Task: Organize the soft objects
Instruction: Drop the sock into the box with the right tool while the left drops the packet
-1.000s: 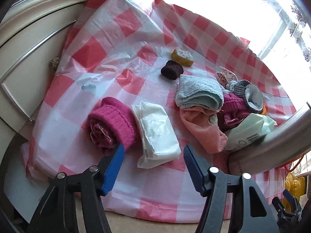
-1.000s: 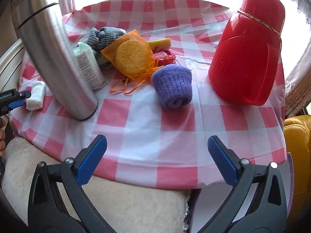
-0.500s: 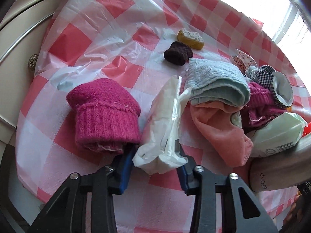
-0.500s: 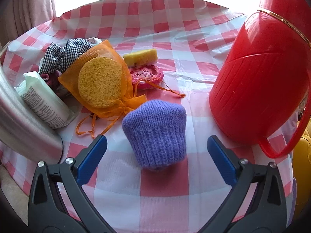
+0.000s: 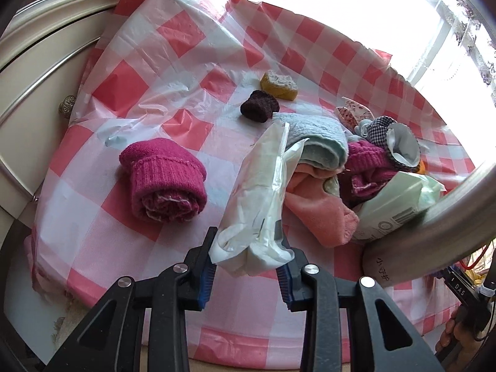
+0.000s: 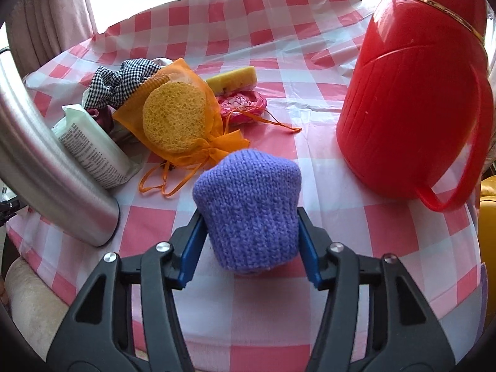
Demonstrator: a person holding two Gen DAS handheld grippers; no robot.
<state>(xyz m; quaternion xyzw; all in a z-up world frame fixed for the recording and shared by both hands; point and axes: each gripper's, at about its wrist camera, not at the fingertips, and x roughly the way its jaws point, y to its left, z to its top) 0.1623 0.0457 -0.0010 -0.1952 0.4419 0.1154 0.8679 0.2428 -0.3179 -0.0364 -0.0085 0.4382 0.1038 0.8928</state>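
In the left wrist view my left gripper [image 5: 246,248] has its jaws closing on the near end of a white plastic-wrapped soft packet [image 5: 263,192], which stands tilted up off the checked tablecloth [image 5: 173,71]; the pads press its sides. A rolled magenta knit [image 5: 164,183] lies to its left. Behind it is a heap with a pale blue towel [image 5: 319,142] and a pink towel [image 5: 322,214]. In the right wrist view my right gripper [image 6: 249,232] is closing around a purple knitted roll [image 6: 248,204], blue pads touching both its sides.
A steel flask [image 5: 434,217] stands between the two grippers, also seen as the steel flask [image 6: 46,155] at left. A big red jug [image 6: 412,93] stands right of the purple roll. An orange mesh bag with a sponge [image 6: 176,121], a yellow sponge [image 6: 232,79] and a wipes pack [image 6: 90,148] lie behind.
My left gripper closed on the white packet and tipped it up on edge. My right gripper moved forward to the purple roll and its jaws came in from wide open to its sides.
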